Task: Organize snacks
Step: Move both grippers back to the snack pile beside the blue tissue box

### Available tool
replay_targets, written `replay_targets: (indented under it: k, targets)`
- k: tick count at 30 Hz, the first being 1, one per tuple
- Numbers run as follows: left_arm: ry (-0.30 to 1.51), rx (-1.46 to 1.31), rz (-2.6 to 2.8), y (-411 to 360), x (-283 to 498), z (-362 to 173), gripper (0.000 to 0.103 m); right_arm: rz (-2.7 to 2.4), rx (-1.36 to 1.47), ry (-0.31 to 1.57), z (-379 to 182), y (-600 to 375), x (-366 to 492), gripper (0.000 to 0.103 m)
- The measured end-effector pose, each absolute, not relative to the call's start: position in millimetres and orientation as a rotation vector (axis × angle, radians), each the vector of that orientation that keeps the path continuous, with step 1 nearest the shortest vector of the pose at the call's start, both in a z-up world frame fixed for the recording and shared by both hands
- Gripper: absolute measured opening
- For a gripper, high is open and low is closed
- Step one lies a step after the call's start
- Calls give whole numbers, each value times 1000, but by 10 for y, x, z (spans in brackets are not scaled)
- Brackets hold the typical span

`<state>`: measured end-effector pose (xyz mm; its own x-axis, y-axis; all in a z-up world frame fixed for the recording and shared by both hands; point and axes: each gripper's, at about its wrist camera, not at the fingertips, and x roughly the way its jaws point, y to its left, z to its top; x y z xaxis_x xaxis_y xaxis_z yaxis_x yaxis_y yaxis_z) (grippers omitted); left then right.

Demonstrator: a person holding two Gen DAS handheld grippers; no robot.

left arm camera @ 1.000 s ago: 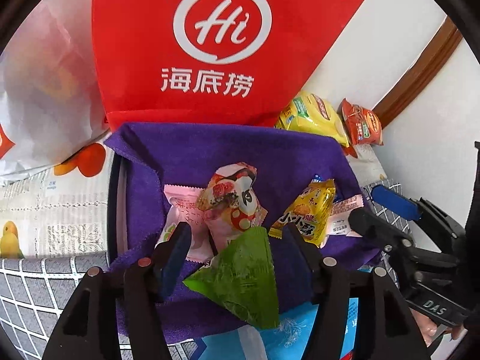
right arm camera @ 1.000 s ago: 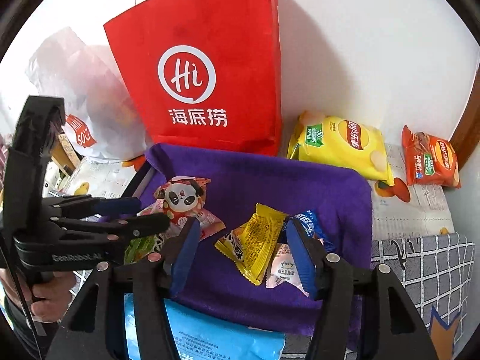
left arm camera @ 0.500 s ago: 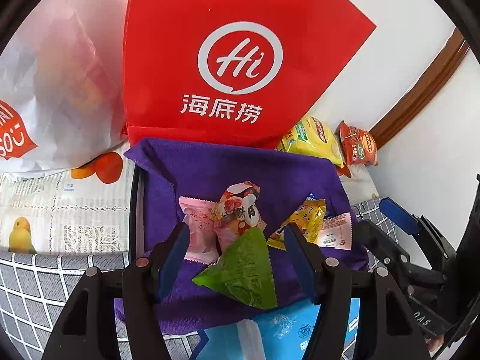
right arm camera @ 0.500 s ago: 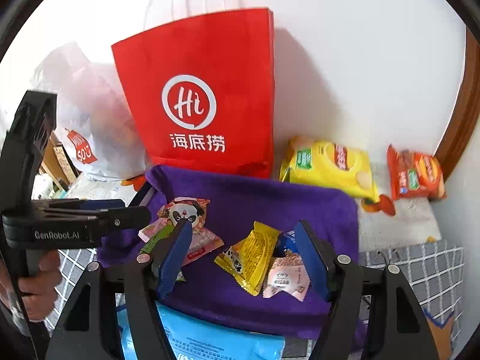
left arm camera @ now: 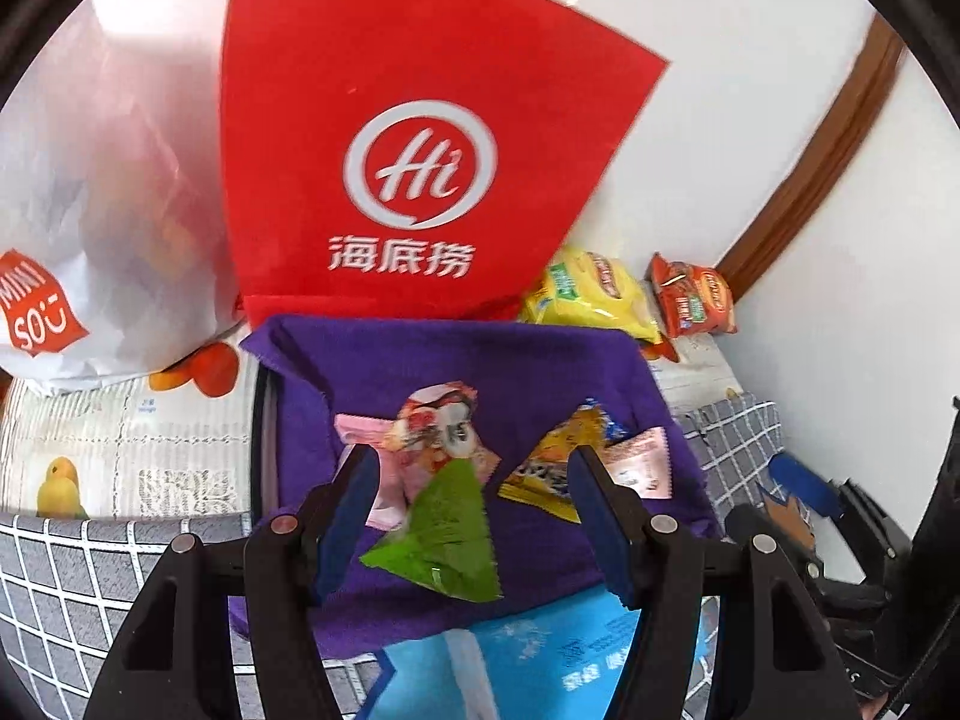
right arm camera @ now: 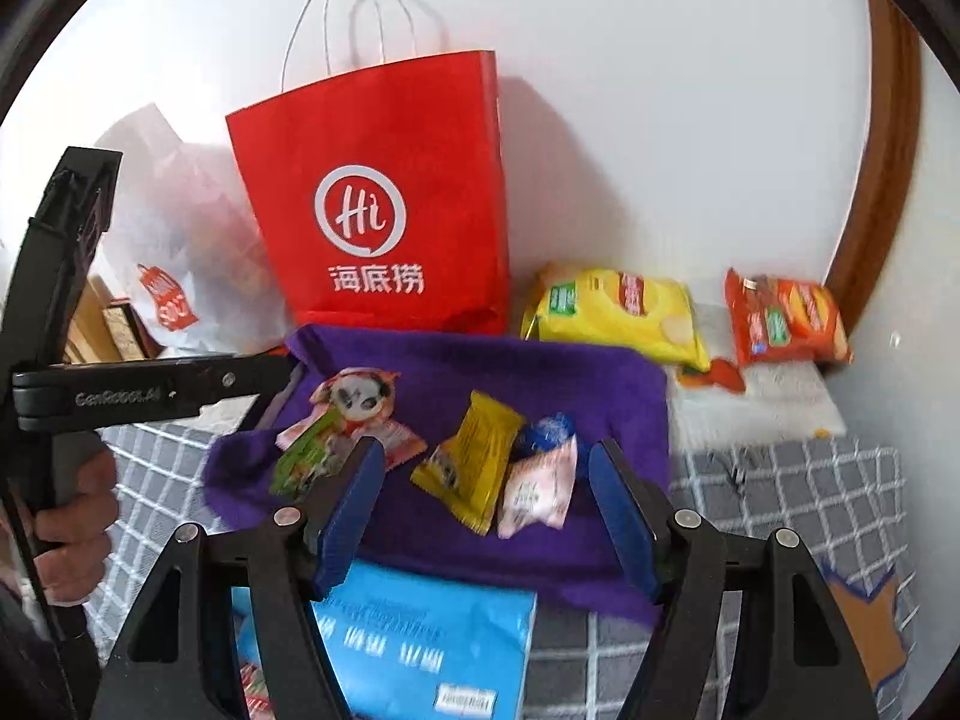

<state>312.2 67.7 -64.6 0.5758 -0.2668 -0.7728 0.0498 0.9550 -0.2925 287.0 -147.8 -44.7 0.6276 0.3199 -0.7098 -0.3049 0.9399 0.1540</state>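
On the left edge of the bed sits a white plastic bag point(right arm camera: 180, 276). Next to it a red paper bag point(right arm camera: 384, 204) stands against the wall. In front of it lies a purple cloth point(right arm camera: 540, 372) with small snacks on it. Near its left edge are a panda snack point(right arm camera: 357, 399) and a green packet point(left arm camera: 444, 528). The left gripper point(left arm camera: 474, 516) hangs over the green packet with its fingers spread and not pinching it. In the middle lie a yellow packet point(right arm camera: 474, 459) and a pink packet point(right arm camera: 537, 489). The right gripper point(right arm camera: 486, 516) has just been opening, and nothing is between its fingers. Past the cloth's right edge lie a yellow chip bag point(right arm camera: 624, 312) and an orange chip bag point(right arm camera: 786, 321)
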Motion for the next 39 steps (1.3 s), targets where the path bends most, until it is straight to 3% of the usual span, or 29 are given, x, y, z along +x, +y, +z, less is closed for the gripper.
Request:
replay_targets:
  k: [13, 30, 39]
  targets:
    - [817, -192, -193, 449, 2484, -247, 63, 308, 50, 801, -268, -1768, 2244, 70]
    - [832, -209, -134, 605, 1531, -316, 63, 311, 45, 791, -248, -1764, 1443, 70]
    - [910, -242, -92, 682, 1337, -491, 63, 384, 68, 872, -572, -1769, 1211, 65]
